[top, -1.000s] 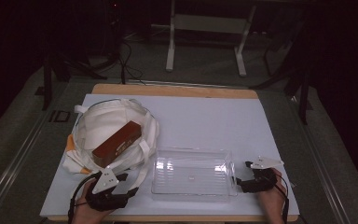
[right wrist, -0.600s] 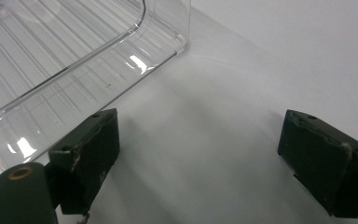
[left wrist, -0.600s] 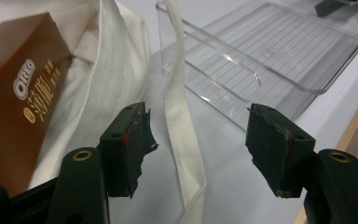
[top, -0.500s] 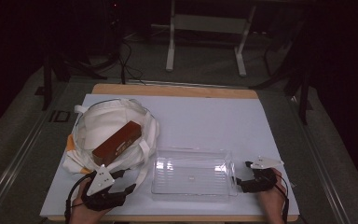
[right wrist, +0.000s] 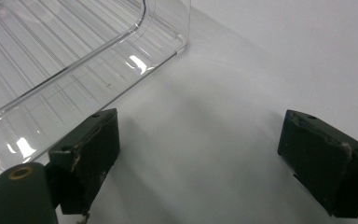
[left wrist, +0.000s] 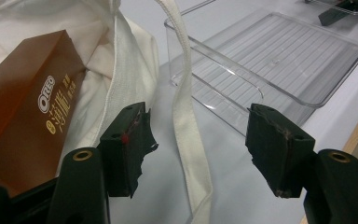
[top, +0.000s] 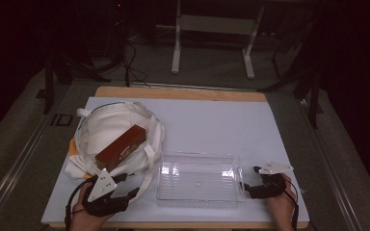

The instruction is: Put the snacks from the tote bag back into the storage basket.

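Note:
A brown Oreo box (top: 121, 146) (left wrist: 25, 100) lies on a white cloth tote bag (top: 107, 129) (left wrist: 116, 70) at the table's left. A clear plastic tray (top: 200, 179) (left wrist: 270, 56) (right wrist: 51, 56) stands empty at the front middle. My left gripper (top: 127, 185) (left wrist: 198, 142) is open near the front edge, just before the bag, with a bag strap (left wrist: 186, 121) lying loose between its jaws. My right gripper (top: 250, 181) (right wrist: 200, 158) is open on the bare sheet, right beside the tray's right end, with nothing between its jaws.
A white sheet (top: 221, 125) covers the wooden table (top: 183, 92), whose front edge runs close under both hands. Dark floor, cables and a metal stand's legs (top: 212, 48) lie beyond the far edge.
My left gripper has shifted slightly and turned a little toward the bag. The right gripper, box and tray have kept still.

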The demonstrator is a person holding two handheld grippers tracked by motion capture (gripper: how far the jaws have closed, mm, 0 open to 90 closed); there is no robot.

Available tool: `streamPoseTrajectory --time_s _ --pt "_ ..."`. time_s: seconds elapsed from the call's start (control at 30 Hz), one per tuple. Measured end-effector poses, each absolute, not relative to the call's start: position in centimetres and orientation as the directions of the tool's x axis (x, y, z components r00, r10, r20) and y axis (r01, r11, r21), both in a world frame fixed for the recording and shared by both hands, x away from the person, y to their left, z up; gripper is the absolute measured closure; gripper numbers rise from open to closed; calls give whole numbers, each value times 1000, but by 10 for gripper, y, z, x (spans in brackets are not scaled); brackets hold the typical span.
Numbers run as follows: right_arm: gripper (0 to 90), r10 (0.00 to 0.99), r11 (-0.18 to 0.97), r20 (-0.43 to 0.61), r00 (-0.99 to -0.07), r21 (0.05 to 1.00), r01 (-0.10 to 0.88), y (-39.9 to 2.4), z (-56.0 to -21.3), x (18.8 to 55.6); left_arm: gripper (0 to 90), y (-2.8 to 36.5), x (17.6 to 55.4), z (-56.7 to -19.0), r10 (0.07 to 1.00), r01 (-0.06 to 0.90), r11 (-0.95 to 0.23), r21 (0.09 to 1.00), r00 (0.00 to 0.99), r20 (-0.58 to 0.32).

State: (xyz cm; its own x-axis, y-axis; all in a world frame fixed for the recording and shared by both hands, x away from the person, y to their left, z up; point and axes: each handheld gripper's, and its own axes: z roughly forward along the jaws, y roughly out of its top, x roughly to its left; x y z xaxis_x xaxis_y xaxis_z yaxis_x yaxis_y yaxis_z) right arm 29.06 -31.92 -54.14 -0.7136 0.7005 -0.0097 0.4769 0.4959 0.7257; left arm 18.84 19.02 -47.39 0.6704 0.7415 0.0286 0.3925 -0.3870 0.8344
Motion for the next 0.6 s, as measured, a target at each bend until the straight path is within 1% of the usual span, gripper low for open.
streamPoseTrajectory --time_s 0.17,0.6 --pt "127 701 496 -10 -713 726 477 -319 -541 290 393 191 189 -474 743 396 -386 833 669 26" --pt "127 700 497 -13 -714 726 475 -319 -541 290 392 196 199 -455 746 371 -397 839 663 60"
